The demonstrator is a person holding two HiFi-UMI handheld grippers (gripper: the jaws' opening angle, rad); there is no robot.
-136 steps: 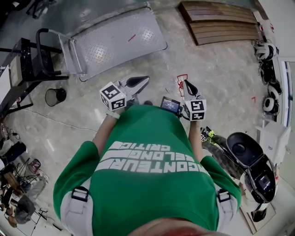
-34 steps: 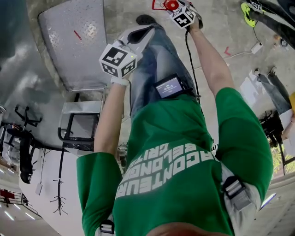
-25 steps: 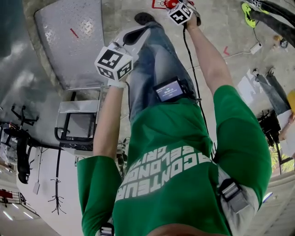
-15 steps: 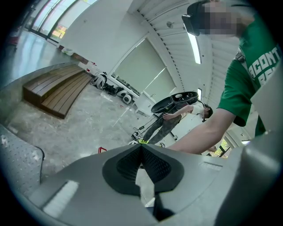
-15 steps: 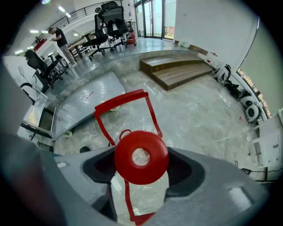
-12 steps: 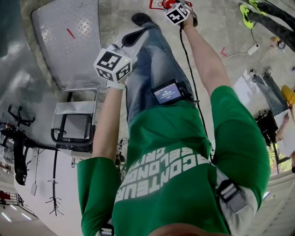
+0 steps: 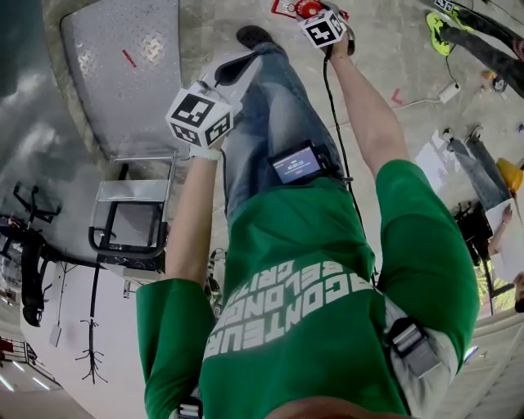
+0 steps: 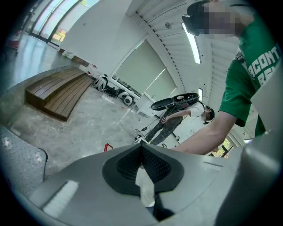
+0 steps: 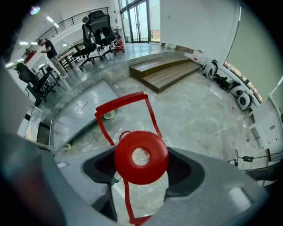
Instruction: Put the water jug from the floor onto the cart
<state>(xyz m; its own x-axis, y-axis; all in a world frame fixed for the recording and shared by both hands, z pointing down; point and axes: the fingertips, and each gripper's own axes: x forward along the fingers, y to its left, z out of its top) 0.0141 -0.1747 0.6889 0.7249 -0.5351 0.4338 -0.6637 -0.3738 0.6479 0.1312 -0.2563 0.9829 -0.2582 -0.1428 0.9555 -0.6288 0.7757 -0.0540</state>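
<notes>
The water jug stands on the floor, see-through, with a red cap (image 9: 141,156) and a red carrying frame (image 9: 126,108). In the head view only that red top (image 7: 304,8) shows, at the upper edge. My right gripper (image 9: 141,173) (image 7: 316,16) reaches down to it, one jaw on each side just under the cap, shut on the neck. My left gripper (image 7: 240,67) (image 8: 141,148) hangs shut and holds nothing, above the person's leg. The cart (image 7: 123,74) (image 9: 84,110) is a low metal platform just left of the jug; its handle (image 7: 131,245) is at the near end.
Brown wooden steps (image 9: 163,73) (image 8: 53,92) lie beyond the jug. Office chairs (image 9: 97,26) stand far back. Another person (image 8: 177,119) bends over by a white unit. A cable and power strip (image 7: 446,92) lie on the floor at right. A black stand (image 7: 33,262) is at left.
Since 5.4 s ago the person has bent over and the right gripper has gone down to the jug's top. Over the last second both grippers barely shifted.
</notes>
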